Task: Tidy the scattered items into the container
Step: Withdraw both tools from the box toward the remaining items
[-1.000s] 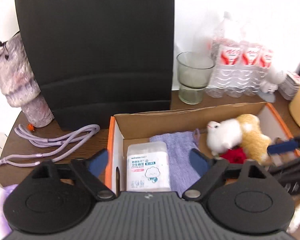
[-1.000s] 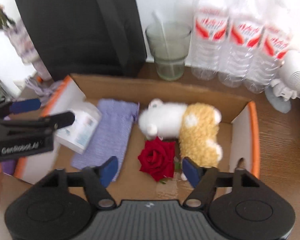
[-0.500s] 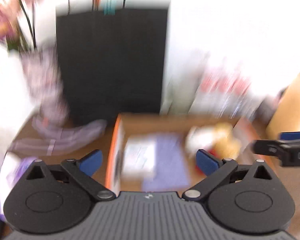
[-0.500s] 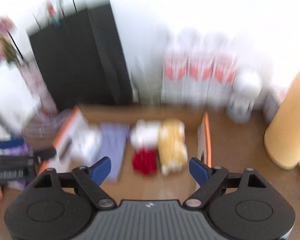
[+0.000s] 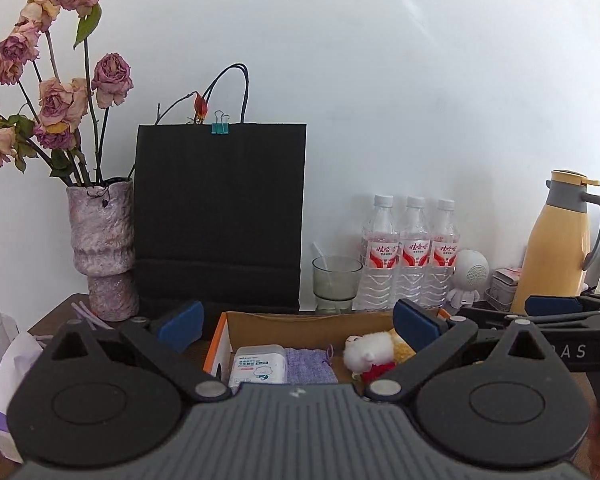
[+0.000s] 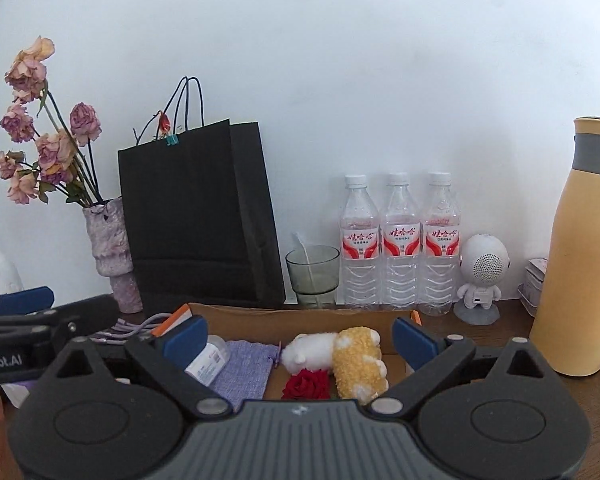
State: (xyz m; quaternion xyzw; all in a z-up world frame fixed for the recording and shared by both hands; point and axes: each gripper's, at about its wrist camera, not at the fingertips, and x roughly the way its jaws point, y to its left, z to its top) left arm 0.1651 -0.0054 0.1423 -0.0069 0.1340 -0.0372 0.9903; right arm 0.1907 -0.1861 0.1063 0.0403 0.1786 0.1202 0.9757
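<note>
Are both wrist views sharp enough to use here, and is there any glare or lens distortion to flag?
Left wrist view: sharp, even daylight, no glare; fisheye bows the black paper bag slightly and darkens the corners. Right wrist view: equally sharp; the yellow thermos curves at the frame edge, and the cardboard box reads clearly.

You see a red rose (image 6: 306, 385), a lilac pouch (image 6: 246, 368), a white and yellow plush (image 6: 340, 356), a black bag (image 6: 196, 220).

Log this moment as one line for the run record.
box: tissue pack, purple pouch, plush, rose inside | left gripper: open, empty | right gripper: jaws opening, empty | cord: outside box
</note>
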